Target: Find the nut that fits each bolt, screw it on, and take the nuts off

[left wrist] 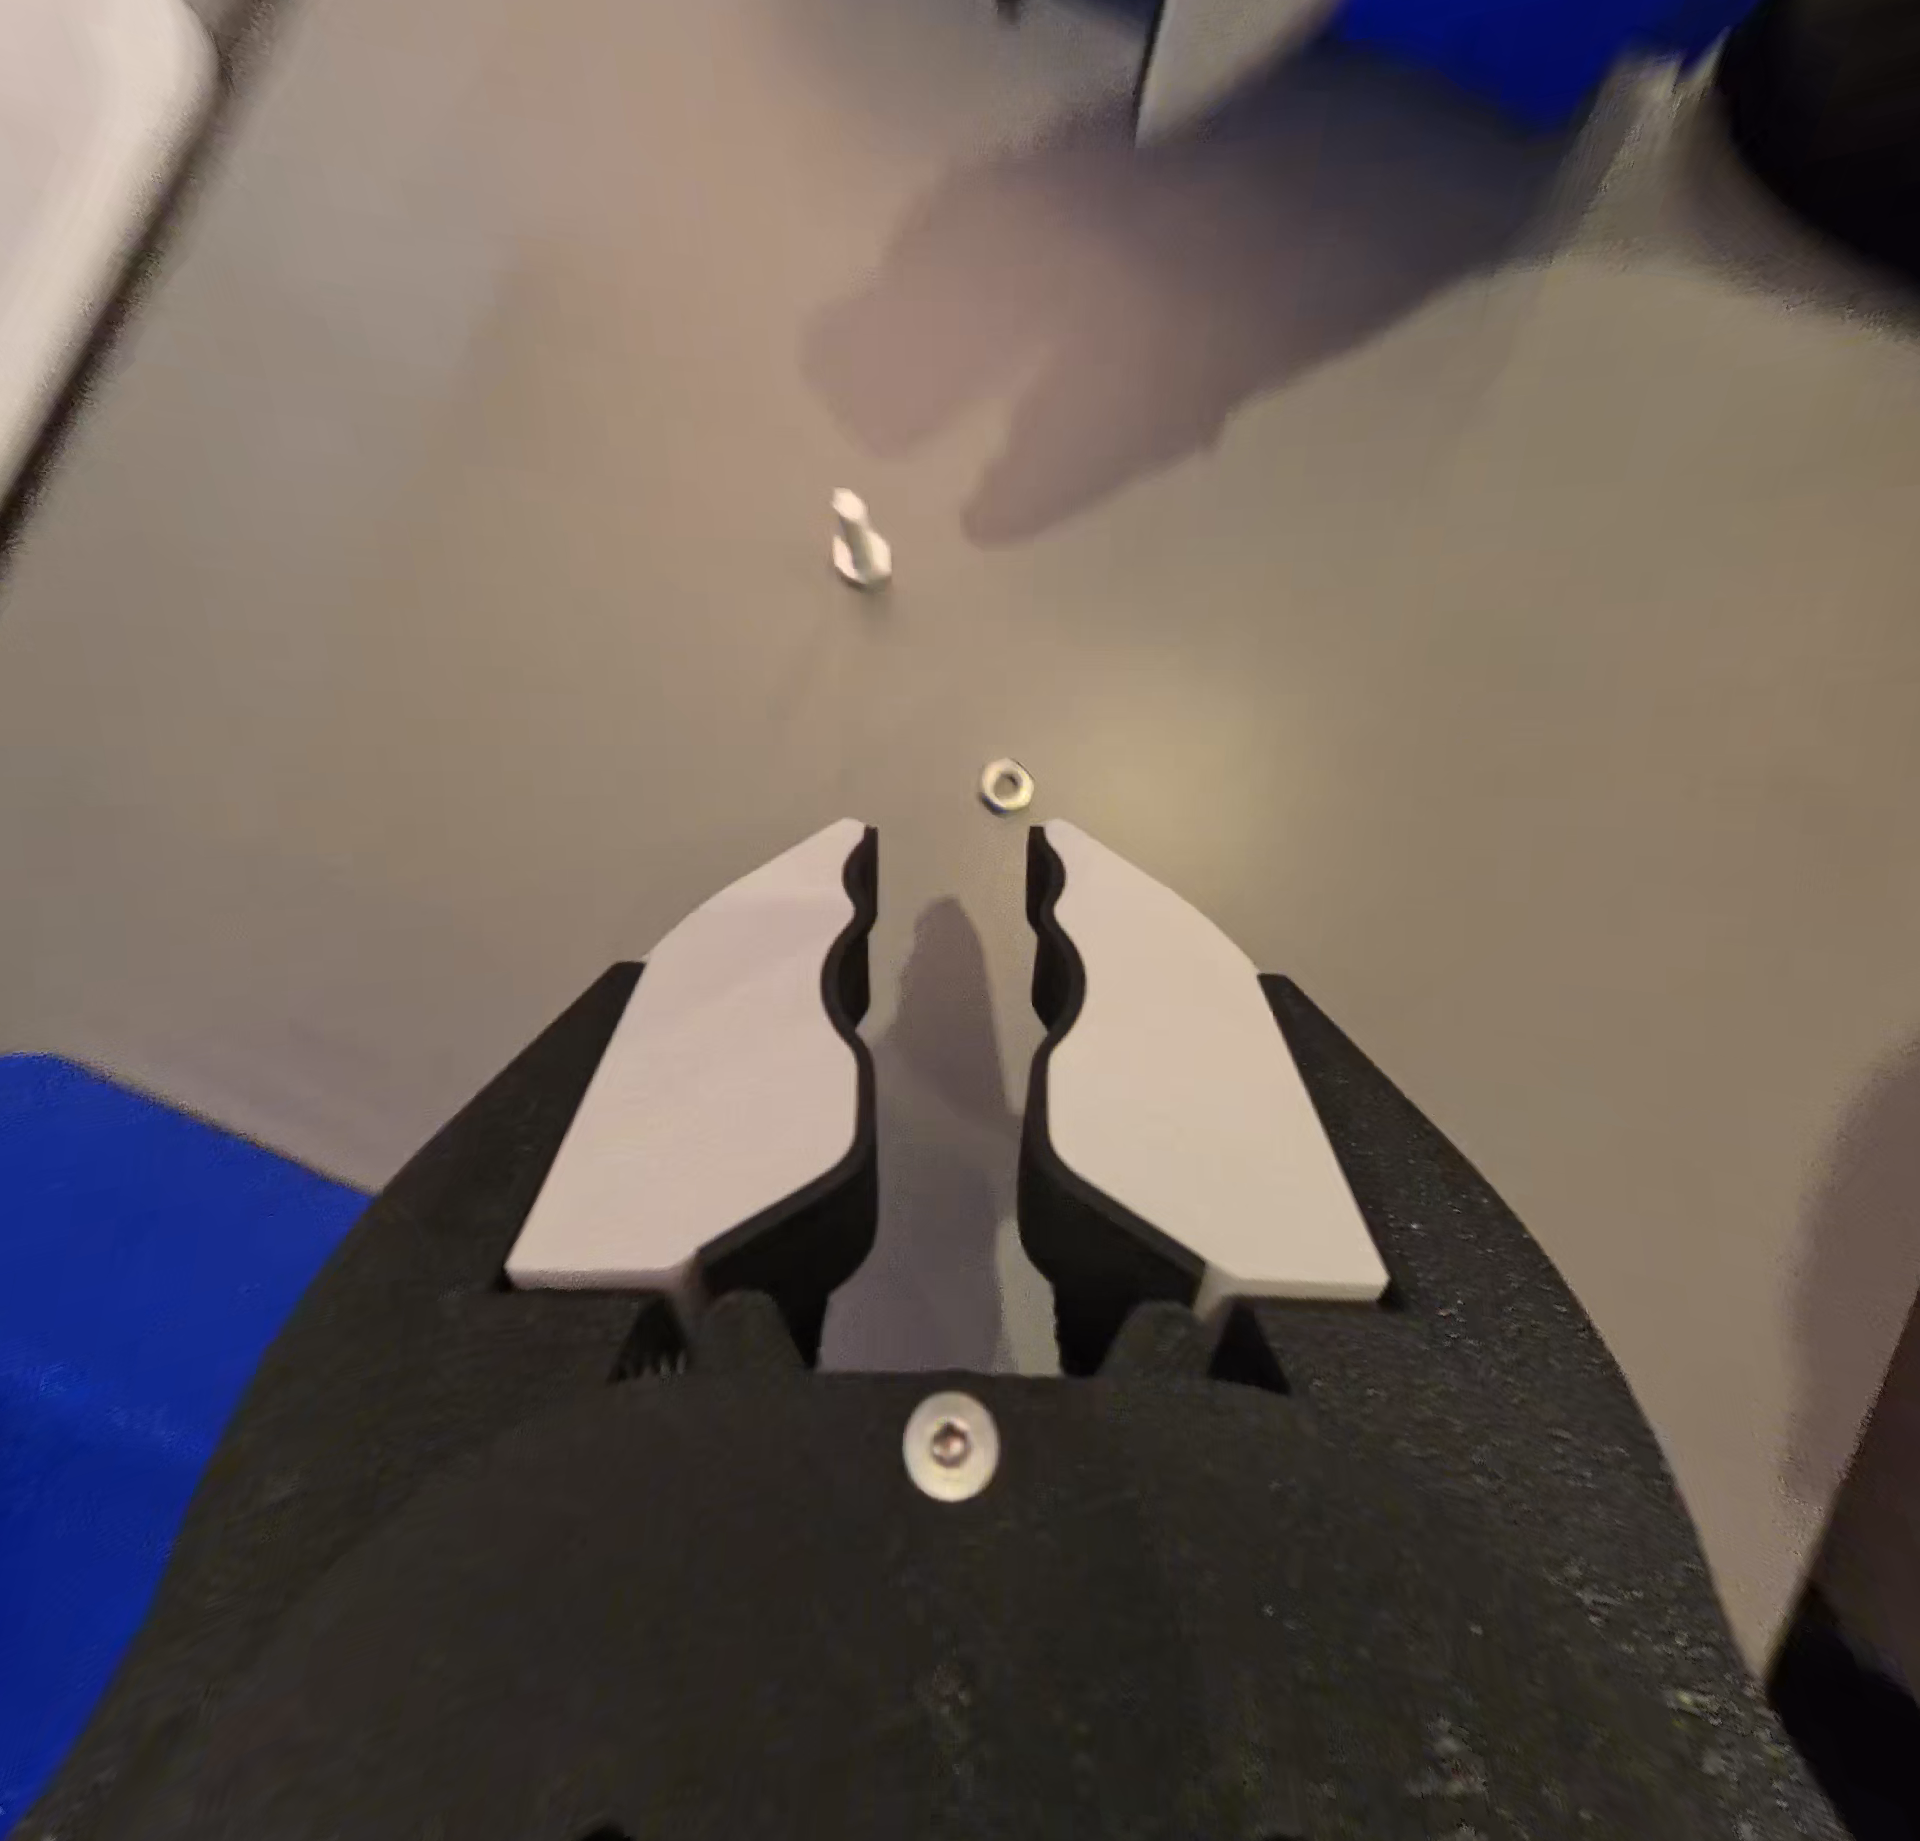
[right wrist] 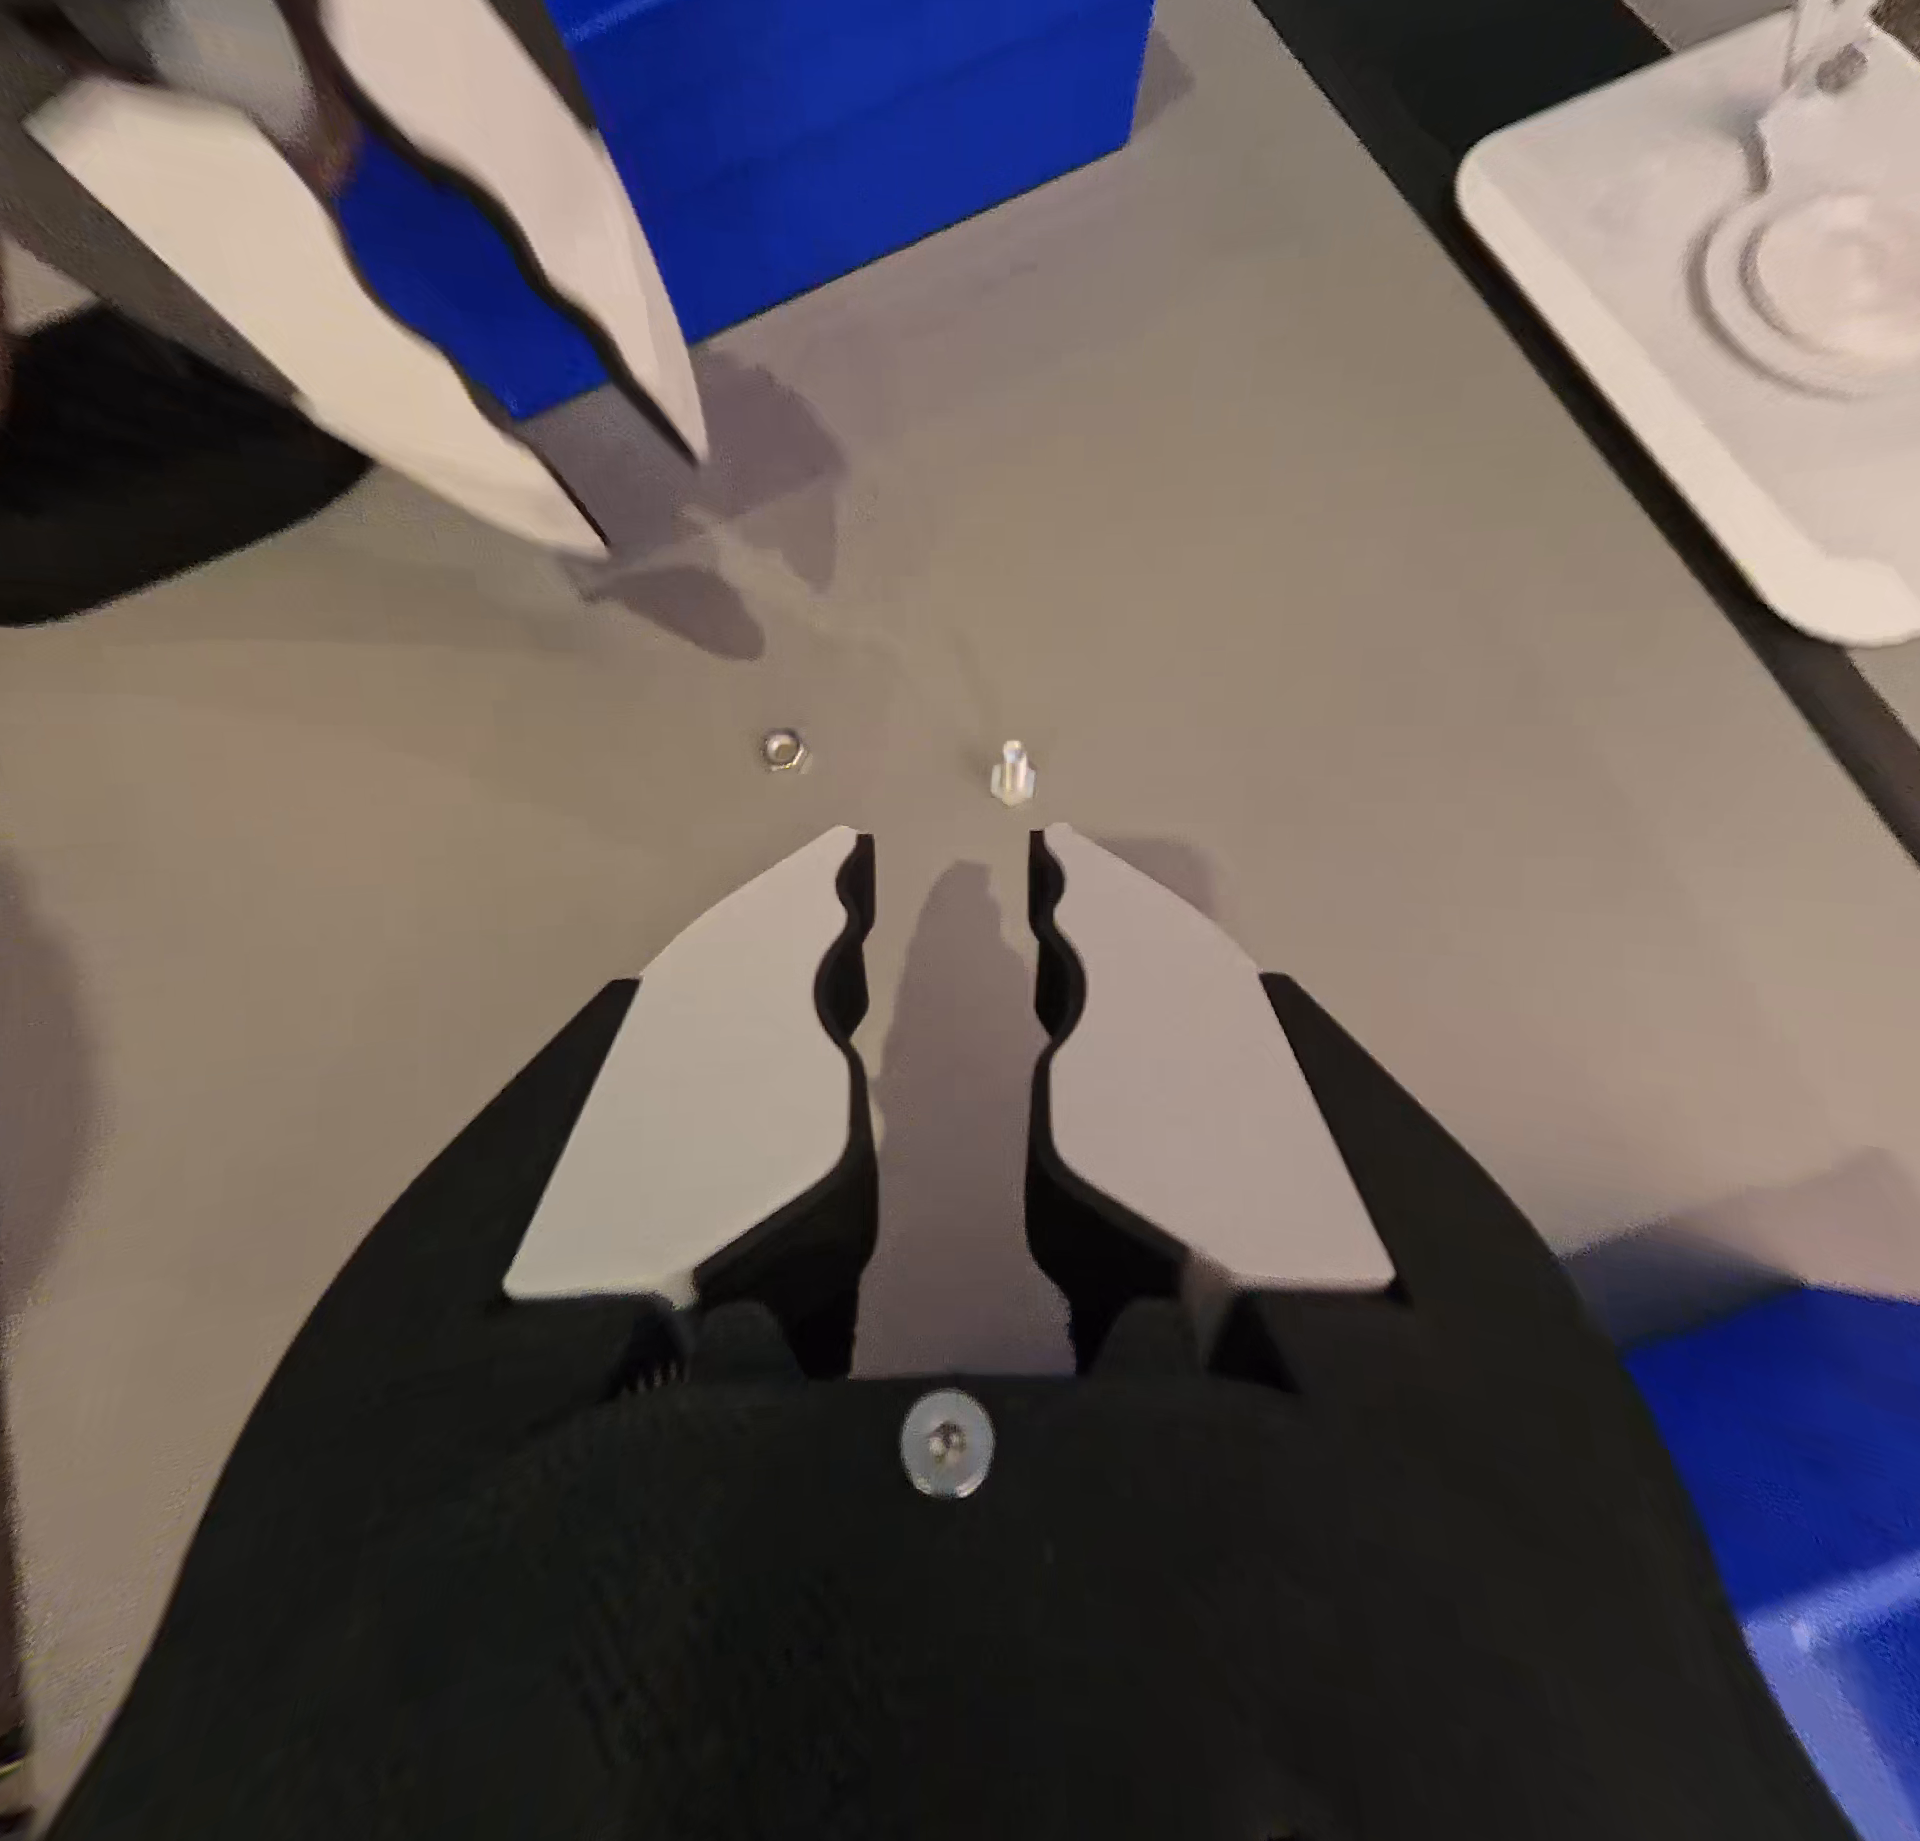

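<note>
While both grippers hang over the grey table (left wrist: 416,648), nothing is held by either. The left gripper (left wrist: 951,835) is seen with its jaws spread, a clear gap showing between the white fingers (left wrist: 727,1043); the small silver nut (left wrist: 1004,785) lies flat on the table just beyond its right fingertip. The bolt (left wrist: 858,551) is set farther ahead, apart from the nut. The right gripper (right wrist: 951,835) is likewise spread and empty, with the bolt (right wrist: 1011,773) found standing on its head, just past the right fingertip and the nut (right wrist: 784,752) off to the left. A blue box (right wrist: 852,108) is placed at the far edge, and a white stand base (right wrist: 1621,357) is seen at the right.
</note>
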Motion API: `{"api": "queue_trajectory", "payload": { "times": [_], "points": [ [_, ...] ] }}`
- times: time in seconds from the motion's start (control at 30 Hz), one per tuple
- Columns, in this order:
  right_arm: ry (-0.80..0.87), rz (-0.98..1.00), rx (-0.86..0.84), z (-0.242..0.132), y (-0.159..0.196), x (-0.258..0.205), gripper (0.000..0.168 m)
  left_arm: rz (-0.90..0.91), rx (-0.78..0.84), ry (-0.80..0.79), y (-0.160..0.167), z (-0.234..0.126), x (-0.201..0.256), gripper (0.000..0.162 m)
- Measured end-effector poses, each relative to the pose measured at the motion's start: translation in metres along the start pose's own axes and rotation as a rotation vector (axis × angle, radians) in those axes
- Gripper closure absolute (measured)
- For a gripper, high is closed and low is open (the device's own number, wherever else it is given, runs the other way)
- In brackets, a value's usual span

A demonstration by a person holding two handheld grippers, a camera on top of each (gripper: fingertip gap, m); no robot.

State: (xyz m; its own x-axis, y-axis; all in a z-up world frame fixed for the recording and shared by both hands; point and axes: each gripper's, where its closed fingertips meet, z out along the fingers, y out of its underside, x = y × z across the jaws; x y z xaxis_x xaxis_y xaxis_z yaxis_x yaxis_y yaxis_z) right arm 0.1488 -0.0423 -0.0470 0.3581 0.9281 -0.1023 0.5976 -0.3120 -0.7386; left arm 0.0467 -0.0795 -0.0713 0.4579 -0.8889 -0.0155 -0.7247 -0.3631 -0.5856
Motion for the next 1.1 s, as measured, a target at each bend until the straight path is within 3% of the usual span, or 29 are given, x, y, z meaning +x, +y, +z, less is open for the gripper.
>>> {"api": "queue_trajectory", "payload": {
  "times": [0.13,0.3,0.53,0.87,1.0,1.1],
  "points": [
    [-0.068,-0.053,-0.060,0.042,0.001,-0.017,0.140,-0.047,0.318,-0.187,-0.020,-0.068,-0.028,0.129],
    [0.043,-0.025,-0.111,0.073,0.007,0.008,0.146,-0.097,0.702,-0.244,-0.033,-0.149,-0.034,0.121],
    [0.075,-0.004,-0.157,0.093,0.021,0.014,0.153,-0.130,0.808,-0.270,-0.014,-0.185,-0.031,0.107],
    [0.049,0.007,-0.141,0.093,0.020,0.012,0.159,-0.085,0.824,-0.079,-0.022,-0.170,-0.006,0.105],
    [0.004,0.035,-0.017,0.052,-0.015,-0.008,0.160,-0.021,0.731,0.010,-0.036,-0.120,0.012,0.106],
    [-0.027,0.083,0.142,0.009,-0.048,-0.025,0.160,0.144,0.675,-0.117,-0.052,-0.083,0.017,0.111]
  ]
}}
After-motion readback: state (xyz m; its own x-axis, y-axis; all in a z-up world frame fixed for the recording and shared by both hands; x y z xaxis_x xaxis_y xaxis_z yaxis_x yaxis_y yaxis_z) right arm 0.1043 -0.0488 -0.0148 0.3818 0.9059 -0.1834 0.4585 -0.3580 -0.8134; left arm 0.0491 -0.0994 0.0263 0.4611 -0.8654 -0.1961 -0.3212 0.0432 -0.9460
